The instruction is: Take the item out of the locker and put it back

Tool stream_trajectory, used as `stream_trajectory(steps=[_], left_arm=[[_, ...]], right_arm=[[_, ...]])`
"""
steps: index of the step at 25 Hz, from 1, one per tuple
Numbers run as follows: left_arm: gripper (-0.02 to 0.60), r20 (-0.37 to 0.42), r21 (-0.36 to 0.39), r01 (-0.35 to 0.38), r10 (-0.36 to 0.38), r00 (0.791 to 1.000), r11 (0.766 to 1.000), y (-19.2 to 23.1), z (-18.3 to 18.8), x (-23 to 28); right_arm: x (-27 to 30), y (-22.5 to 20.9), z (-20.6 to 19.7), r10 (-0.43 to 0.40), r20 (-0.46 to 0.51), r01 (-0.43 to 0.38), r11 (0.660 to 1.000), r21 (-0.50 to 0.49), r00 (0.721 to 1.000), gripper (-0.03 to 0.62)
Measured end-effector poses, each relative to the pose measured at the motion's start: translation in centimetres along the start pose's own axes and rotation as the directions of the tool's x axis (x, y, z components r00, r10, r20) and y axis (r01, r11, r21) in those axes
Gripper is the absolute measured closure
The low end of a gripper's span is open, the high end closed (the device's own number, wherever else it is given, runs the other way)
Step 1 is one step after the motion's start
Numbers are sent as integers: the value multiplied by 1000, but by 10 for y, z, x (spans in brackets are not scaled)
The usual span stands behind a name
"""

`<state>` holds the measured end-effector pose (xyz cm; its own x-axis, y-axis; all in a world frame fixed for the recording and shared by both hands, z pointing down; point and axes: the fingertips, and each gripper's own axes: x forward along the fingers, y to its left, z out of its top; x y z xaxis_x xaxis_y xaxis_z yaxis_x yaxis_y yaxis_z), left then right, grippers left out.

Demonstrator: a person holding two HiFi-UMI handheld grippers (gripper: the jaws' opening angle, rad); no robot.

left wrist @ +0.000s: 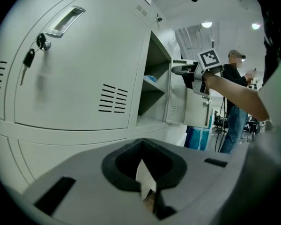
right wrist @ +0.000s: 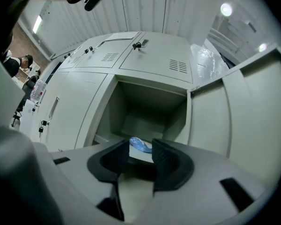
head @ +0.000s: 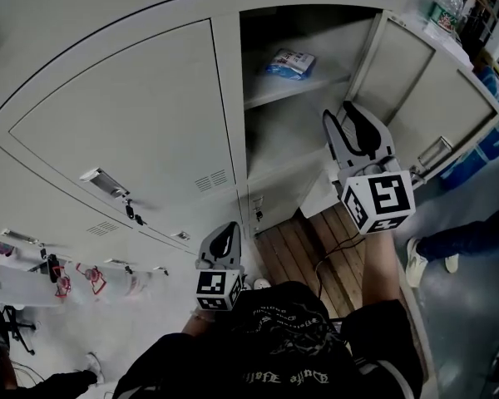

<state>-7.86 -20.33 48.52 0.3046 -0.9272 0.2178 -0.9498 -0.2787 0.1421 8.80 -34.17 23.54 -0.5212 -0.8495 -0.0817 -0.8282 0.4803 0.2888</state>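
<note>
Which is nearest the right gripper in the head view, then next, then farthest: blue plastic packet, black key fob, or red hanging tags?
1. Blue plastic packet, on the open locker's shelf, just ahead.
2. Black key fob, on the closed door, leftward.
3. Red hanging tags, far lower left.

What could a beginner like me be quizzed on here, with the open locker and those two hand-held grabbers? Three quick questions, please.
1. Pick one: where does the blue packet lie?
A) on the upper shelf inside the open locker
B) on the floor
C) on top of the lockers

2. True or false: the right gripper has its jaws apart, holds nothing, and points toward the packet.

3. Fill in: the door with keys hanging from its lock is ____ (open or closed).

Key: 1 A; 2 true; 3 closed.
</note>
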Motion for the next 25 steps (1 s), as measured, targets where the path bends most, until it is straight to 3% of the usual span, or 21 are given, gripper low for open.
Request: stream_trajectory(steps=[16,25], left_arm=[[575,21,18,67,-68,997,998,-19,9,5],[575,27,20,86,-87,996,996,-30,8,7]], right_arm=[[-59,19,-70,-68,-67,77,986,145,995,441],[-79,50,-105,-75,-133,93,987,135,988,441]])
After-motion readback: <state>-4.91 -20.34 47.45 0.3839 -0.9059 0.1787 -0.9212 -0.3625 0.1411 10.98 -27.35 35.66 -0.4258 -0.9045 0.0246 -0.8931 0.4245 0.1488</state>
